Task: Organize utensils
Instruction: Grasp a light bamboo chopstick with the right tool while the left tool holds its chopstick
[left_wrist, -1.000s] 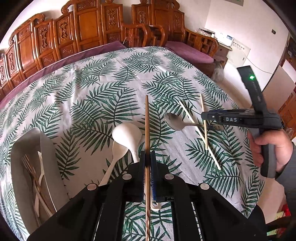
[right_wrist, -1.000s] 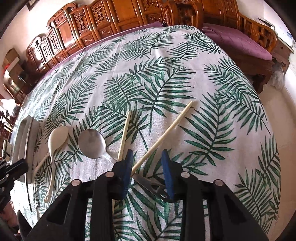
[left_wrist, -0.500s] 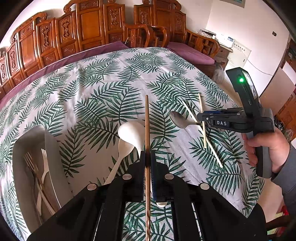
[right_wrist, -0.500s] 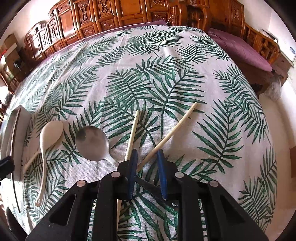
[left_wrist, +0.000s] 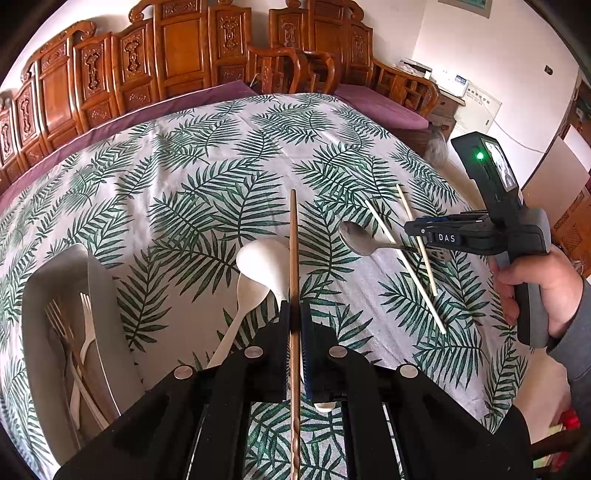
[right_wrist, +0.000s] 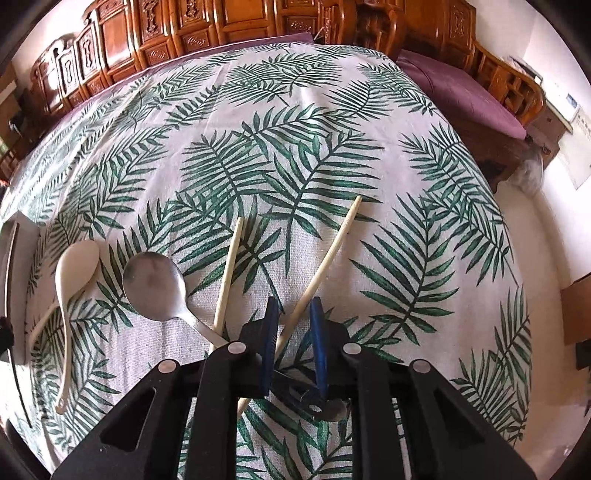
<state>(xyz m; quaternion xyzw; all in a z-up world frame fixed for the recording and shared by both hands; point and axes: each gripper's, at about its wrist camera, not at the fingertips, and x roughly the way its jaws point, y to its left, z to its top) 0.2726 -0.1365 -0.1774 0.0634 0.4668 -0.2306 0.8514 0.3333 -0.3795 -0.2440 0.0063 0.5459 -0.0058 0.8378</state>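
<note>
My left gripper (left_wrist: 294, 317) is shut on a brown wooden chopstick (left_wrist: 293, 240), which it holds above the leaf-print tablecloth. Below it lie two overlapping white spoons (left_wrist: 264, 258). The right gripper (right_wrist: 295, 332) is held low over two crossed pale chopsticks and a metal spoon (right_wrist: 153, 286). Its jaws are closing, with one pale chopstick (right_wrist: 332, 254) running up between the blue pads and a gap still showing beside it. The other pale chopstick (right_wrist: 229, 273) lies just left of the fingers. The spoon's handle passes under the fingers. The left wrist view shows this gripper (left_wrist: 421, 230) in a person's hand.
A grey tray (left_wrist: 62, 266) with several forks (left_wrist: 79, 332) sits at the table's left. Carved wooden chairs (left_wrist: 177, 55) with purple cushions ring the far side. The table's right edge drops off close beyond the pale chopsticks.
The right gripper's jaws have narrowed around the pale chopstick, and the gripper has tipped a little further down. The left gripper and its brown chopstick have stayed put.
</note>
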